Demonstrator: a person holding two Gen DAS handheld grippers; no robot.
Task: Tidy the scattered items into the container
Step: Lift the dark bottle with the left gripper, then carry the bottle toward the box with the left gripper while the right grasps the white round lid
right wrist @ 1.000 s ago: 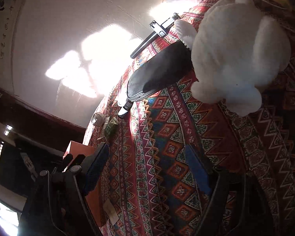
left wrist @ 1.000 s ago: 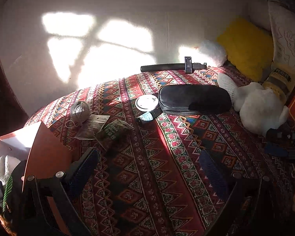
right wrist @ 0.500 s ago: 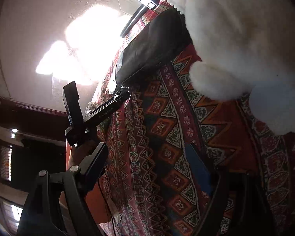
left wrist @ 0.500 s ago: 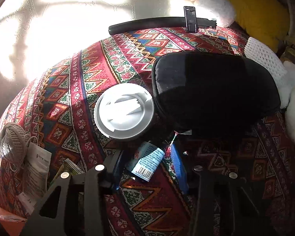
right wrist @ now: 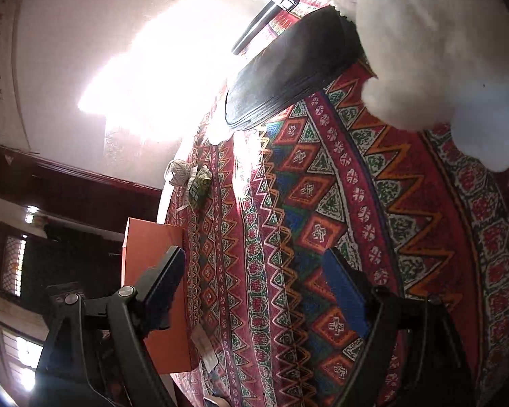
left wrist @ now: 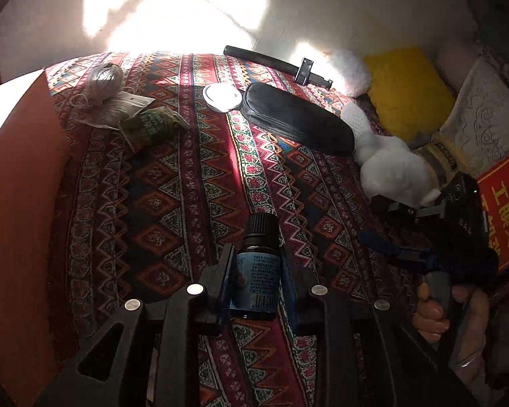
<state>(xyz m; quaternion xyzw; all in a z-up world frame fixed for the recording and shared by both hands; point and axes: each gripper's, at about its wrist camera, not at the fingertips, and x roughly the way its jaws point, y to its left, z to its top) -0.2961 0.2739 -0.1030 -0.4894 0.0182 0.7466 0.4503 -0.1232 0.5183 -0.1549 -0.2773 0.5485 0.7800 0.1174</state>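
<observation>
The small dark bottle [left wrist: 258, 268] has been lifted off the patterned bedspread [left wrist: 173, 203] and is clamped in the left gripper [left wrist: 254, 271], above the middle, near the orange container [left wrist: 20, 203] at the left edge. The right gripper [right wrist: 254, 288] is held wide, empty.

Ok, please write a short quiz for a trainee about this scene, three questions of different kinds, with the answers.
1. True or false: the left gripper is shut on the bottle.
2. What touches the black pouch? A) white lid B) twine ball C) green packet
3. Fill in: the right gripper's fingers are ____, with nothing between them.

Key: 1 true; 2 A; 3 open.
</observation>
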